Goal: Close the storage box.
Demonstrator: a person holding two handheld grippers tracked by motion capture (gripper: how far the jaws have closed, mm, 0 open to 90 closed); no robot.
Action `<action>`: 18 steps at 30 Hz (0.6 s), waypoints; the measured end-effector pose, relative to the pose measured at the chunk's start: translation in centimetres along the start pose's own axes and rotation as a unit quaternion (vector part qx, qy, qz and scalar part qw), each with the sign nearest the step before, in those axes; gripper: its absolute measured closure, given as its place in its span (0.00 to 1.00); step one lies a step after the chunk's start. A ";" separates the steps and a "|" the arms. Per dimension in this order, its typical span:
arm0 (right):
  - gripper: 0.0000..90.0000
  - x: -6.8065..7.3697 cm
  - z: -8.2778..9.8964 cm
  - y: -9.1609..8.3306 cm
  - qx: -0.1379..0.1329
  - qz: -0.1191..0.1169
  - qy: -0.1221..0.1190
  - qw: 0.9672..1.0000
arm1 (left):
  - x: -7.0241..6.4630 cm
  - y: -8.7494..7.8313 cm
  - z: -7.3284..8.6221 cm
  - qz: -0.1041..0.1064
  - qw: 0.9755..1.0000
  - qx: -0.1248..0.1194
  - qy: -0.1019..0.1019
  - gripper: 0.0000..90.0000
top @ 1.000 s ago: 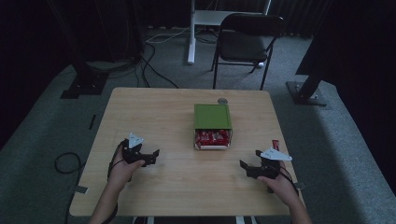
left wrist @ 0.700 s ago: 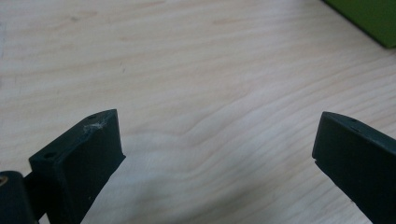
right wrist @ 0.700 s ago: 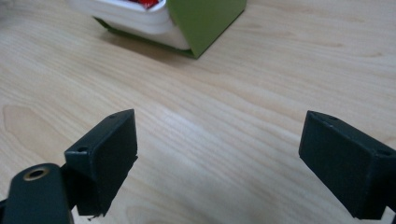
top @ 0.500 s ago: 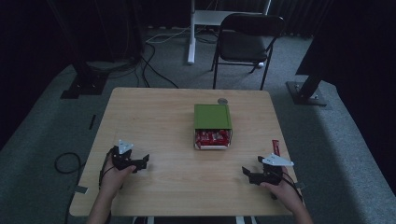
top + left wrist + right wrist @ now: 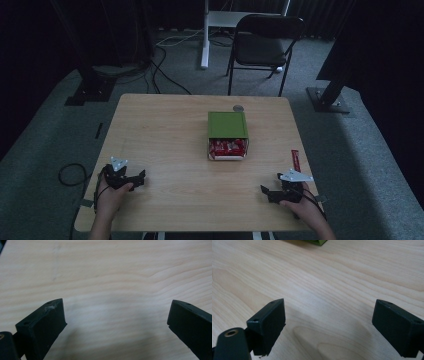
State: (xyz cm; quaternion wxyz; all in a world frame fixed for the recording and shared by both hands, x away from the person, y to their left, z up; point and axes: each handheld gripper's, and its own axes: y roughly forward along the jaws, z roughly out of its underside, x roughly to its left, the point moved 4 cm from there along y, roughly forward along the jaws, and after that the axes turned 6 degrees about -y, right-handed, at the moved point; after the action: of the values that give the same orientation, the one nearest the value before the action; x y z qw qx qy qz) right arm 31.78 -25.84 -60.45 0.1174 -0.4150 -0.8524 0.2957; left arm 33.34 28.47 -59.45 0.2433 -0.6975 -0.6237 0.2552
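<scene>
Black tongs [image 5: 140,178] carry grey three-cornered plates and trailing black cables.

In your right tongs' view, the top edge is cutting off the green box [image 5: 315,242]; its red packets [image 5: 228,147] are looking too small to read.

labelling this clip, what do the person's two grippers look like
Both are black. The left gripper and right gripper each carry a pale grey three-cornered plate on top and trail a thin dark cable. Each has two blocky, flat-faced jaws with small screw holes; the left one has a whitish scuff. No sleeves show.
</scene>
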 end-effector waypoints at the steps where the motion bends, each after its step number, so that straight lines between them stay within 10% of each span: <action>1: 0.12 0.1 0.1 0.1 0.004 0.000 -0.006 1.000 | 0.2 -0.1 0.2 -0.005 1.000 0.002 -0.002 0.03; 18: 0.12 0.9 0.0 0.8 0.040 -0.011 -0.041 0.998 | 2.2 -0.8 1.6 -0.043 0.998 0.028 -0.044 0.03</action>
State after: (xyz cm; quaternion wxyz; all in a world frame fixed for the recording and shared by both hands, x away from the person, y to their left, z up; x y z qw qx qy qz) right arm 31.69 -24.75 -61.01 0.1022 -0.3879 -0.8486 0.3449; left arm 31.83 30.79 -60.24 0.2459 -0.6511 -0.6558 0.2925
